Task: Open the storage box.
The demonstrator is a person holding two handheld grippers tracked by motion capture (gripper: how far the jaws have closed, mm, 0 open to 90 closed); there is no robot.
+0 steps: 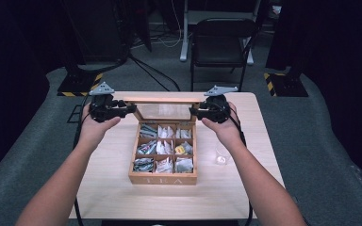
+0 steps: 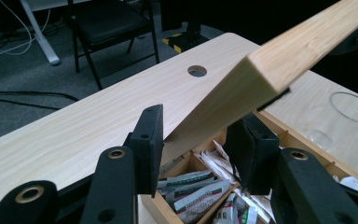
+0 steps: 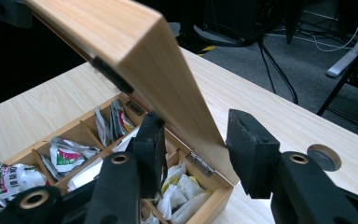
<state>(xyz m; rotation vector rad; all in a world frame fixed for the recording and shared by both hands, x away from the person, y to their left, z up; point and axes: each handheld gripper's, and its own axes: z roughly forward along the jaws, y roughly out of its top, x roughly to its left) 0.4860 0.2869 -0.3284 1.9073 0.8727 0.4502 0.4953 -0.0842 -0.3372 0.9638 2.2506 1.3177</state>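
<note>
While raised on rear hinges: lid [image 1: 165,100] of wooden tea box [image 1: 163,179], tilted up and back, glass pane set in wooden frame.
Tea box position: middle of worktop [image 1: 108,188], front wall lettered "TEA", facing the person.
Tea box interior: wooden dividers, nine compartments in three rows of three.
Contents: tea bags [image 1: 164,147] in paper sachets, mostly white, some with green and red print; one yellow item [image 1: 180,149] in right compartment of middle row.
Left hand-held gripper [image 1: 131,108]: at left edge of lid; jaws set apart on either side of lid's side rail, seen in left gripper view [image 2: 193,142]; contact with the wood not discernible.
Right hand-held gripper [image 1: 193,111]: at right edge of lid; jaws parted around lid's side rail in right gripper view [image 3: 193,149], gap visible at the outer jaw.
Hinge [image 3: 199,164]: metal, at rear wall of box, below lid.
Clear glass cup [image 1: 221,157]: upright on worktop, just right of box, apart from it.
Worktop hole [image 2: 196,71]: round, behind box.
Chair [image 1: 221,40]: black, on floor beyond worktop.
</note>
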